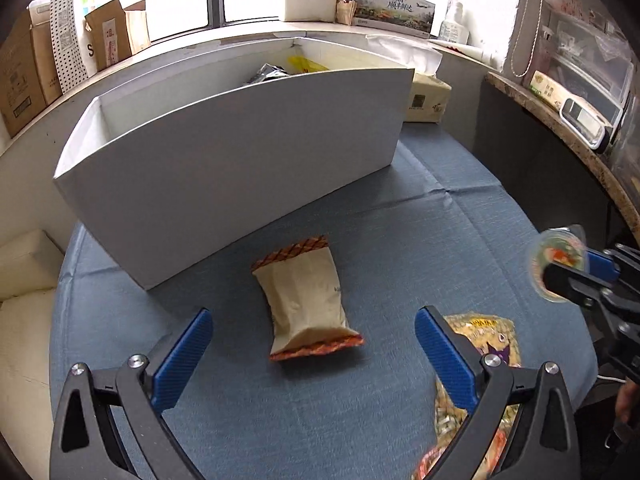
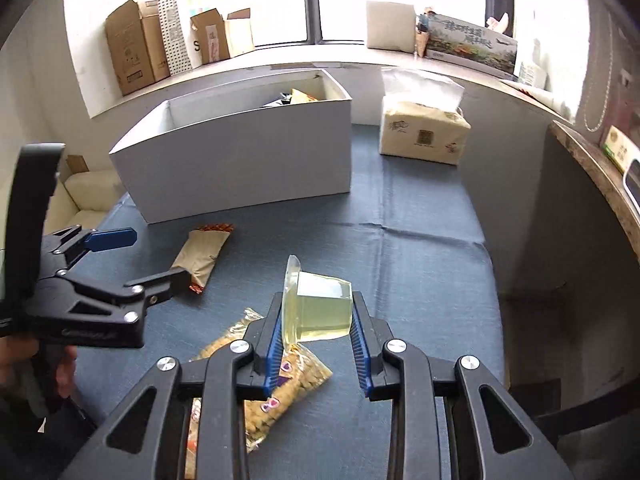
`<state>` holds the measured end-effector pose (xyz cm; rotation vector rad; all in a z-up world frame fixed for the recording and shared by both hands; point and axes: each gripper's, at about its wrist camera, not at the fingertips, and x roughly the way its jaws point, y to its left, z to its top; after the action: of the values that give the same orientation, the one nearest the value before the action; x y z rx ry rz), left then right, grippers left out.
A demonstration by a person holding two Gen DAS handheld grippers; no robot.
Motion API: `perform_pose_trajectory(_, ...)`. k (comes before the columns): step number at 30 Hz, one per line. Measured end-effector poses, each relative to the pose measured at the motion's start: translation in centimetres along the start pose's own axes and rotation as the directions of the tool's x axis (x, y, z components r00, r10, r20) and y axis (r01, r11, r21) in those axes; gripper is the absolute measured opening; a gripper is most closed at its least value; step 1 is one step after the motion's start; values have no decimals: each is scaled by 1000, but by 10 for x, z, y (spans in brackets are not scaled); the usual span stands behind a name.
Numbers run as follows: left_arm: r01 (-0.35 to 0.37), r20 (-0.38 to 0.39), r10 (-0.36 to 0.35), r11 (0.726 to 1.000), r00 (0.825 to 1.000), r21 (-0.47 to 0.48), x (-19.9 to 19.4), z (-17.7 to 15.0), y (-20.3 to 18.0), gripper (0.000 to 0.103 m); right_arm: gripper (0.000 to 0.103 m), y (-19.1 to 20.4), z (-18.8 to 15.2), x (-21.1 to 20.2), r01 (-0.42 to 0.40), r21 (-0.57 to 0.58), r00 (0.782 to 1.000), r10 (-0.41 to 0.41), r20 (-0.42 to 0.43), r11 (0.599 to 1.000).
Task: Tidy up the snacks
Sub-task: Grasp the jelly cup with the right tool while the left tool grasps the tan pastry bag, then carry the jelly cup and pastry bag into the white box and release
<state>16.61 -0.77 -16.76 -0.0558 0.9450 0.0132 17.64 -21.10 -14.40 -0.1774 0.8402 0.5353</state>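
Right gripper (image 2: 316,316) clamped on jelly cup (image 2: 320,308), left gripper (image 1: 314,356) wide open, above possibly cloth-covered blue table (image 2: 420,280).

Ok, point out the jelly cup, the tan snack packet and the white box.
jelly cup (image 2: 322,308), right wrist view, on its clear side wall.
tan snack packet (image 1: 306,296), left wrist view, middle of the wrapper.
white box (image 1: 240,160), left wrist view, on its near outer wall.

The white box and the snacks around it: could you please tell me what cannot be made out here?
- White box contents: both views, front wall hides all but two packet tops.
- Jelly cup label: left wrist view, motion blur.
- Yellow snack bags: both views, covered by the hand-held grippers and cut by the bottom edge.
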Motion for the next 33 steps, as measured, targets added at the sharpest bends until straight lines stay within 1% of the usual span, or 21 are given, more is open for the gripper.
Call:
perform_pose_trajectory(2, -8, -33, 8, 1000, 999, -7, 17, 4, -2, 102, 32, -11, -4, -3, 1, 32, 1000, -1, -3, 999)
perform_pose_trajectory(3, -6, -57, 5, 1000, 998, -18, 25, 5, -2, 98, 32, -15, -6, -6, 2, 43, 1000, -2, -4, 999)
perform_pose_trajectory(4, -10, -71, 9, 1000, 997, -21, 30, 5, -2, 85, 32, -19, -8, -7, 4, 54, 1000, -4, -5, 999)
perform_pose_trajectory(5, -30, -81, 29, 999, 996, -11, 35, 4, -3, 77, 32, -21, -9, -8, 4, 59, 1000, -4, -7, 998)
perform_pose_trajectory(6, -46, -89, 46, 999, 995, 3, 38, 3, -4, 63, 32, -24, -10, -8, 4, 63, 1000, -4, -7, 998)
perform_pose_trajectory(8, -32, -70, 32, 999, 997, 6, 36, 1, -3, 52, 32, -27, -12, -8, -1, 77, 1000, 2, -7, 997)
perform_pose_trajectory(11, -15, -75, 14, 1000, 997, -13, 32, 1, 1, 52, 32, -28, -13, -9, -9, 86, 1000, 9, -4, 996)
perform_pose_trajectory(12, -3, -73, 2, 1000, 997, -17, 30, 0, 2, 52, 32, -27, -13, -8, -10, 84, 1000, 11, -5, 996)
perform_pose_trajectory(14, -4, -63, 3, 1000, 998, -16, 25, -2, 4, 52, 32, -25, -14, -8, -14, 79, 1000, 15, -5, 997)
perform_pose_trajectory(16, 15, -49, -16, 1000, 999, -15, 16, -4, 7, 52, 32, -23, -13, -7, -20, 75, 1000, 21, -7, 997)
perform_pose_trajectory(20, 19, -5, -19, 1000, 1000, -13, -15, -7, 11, 52, 32, -15, -10, -5, -37, 61, 999, 38, -12, 997)
perform_pose_trajectory(22, 39, 33, -38, 999, 999, -28, -35, -5, 18, 52, 32, -11, -7, -5, -63, 62, 998, 64, -11, 996)
perform_pose_trajectory(24, 65, 83, -60, 996, 995, -53, -59, 2, 26, 52, 32, -7, -1, -5, -108, 72, 994, 109, -6, 992)
perform_pose_trajectory(27, 38, 162, -27, 997, 986, -62, -91, 21, 40, 52, 32, -1, 17, -8, -183, 91, 983, 181, 26, 979)
perform_pose_trajectory(29, 40, 198, -24, 996, 980, -78, -106, 37, 54, 52, 32, 7, 36, -10, -194, 71, 980, 190, 57, 978)
perform_pose_trajectory(31, 24, 221, -2, 995, 975, -98, -115, 53, 69, 52, 32, 18, 58, -12, -218, 44, 973, 213, 89, 975)
perform_pose_trajectory(33, 20, 246, 8, 993, 969, -113, -116, 71, 81, 52, 32, 29, 84, -10, -242, 13, 965, 240, 111, 970)
